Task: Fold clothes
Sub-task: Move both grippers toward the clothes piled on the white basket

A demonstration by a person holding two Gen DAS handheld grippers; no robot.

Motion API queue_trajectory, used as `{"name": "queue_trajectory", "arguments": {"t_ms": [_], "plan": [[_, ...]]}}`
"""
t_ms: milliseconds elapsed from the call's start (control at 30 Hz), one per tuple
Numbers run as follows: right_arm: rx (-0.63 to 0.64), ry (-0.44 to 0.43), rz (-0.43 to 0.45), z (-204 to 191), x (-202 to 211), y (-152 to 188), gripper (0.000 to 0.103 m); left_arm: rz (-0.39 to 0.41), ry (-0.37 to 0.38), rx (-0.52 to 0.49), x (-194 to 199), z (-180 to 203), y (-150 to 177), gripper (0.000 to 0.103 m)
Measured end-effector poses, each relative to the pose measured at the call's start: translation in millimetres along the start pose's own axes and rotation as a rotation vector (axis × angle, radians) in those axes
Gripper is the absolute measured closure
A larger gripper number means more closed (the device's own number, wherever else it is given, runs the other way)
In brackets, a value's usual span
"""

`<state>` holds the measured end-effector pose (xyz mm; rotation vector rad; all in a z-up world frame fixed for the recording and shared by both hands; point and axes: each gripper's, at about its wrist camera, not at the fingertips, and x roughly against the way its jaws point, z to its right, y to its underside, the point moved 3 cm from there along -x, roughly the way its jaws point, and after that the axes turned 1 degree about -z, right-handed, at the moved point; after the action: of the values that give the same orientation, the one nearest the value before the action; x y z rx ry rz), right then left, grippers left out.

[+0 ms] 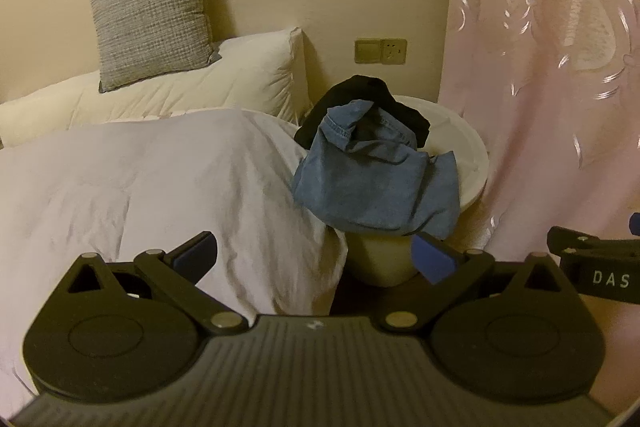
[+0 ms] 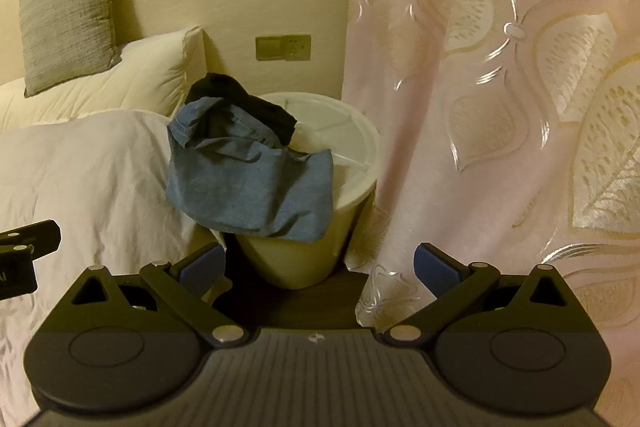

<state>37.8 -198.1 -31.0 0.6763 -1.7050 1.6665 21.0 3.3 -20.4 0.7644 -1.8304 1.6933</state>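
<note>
A crumpled blue denim garment (image 1: 372, 183) hangs over the front rim of a round white side table (image 1: 468, 151), with a black garment (image 1: 368, 99) bunched behind it. Both show in the right wrist view too, denim (image 2: 248, 183) and black (image 2: 240, 99) on the table (image 2: 352, 143). My left gripper (image 1: 316, 255) is open and empty, a short way in front of and below the denim. My right gripper (image 2: 318, 265) is open and empty, in front of the table's base.
A bed with a white duvet (image 1: 140, 195) lies left of the table, with a white pillow (image 1: 192, 83) and grey cushion (image 1: 152, 11) at the wall. A pink patterned curtain (image 2: 500, 87) hangs right of the table. A wall socket (image 1: 380, 51) sits behind.
</note>
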Motion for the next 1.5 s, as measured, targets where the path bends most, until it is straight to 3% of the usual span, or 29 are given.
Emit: {"name": "queue_trajectory", "arguments": {"t_ms": [367, 1500], "plan": [[-0.004, 0.013, -0.016, -3, -2, 0, 0.0, 0.0, 0.025, -0.016, -5, -10, -1, 0.001], [-0.043, 0.058, -0.069, -29, -31, 4, 0.0, -0.113, 0.121, -0.125, -51, -26, -3, 0.001]]}}
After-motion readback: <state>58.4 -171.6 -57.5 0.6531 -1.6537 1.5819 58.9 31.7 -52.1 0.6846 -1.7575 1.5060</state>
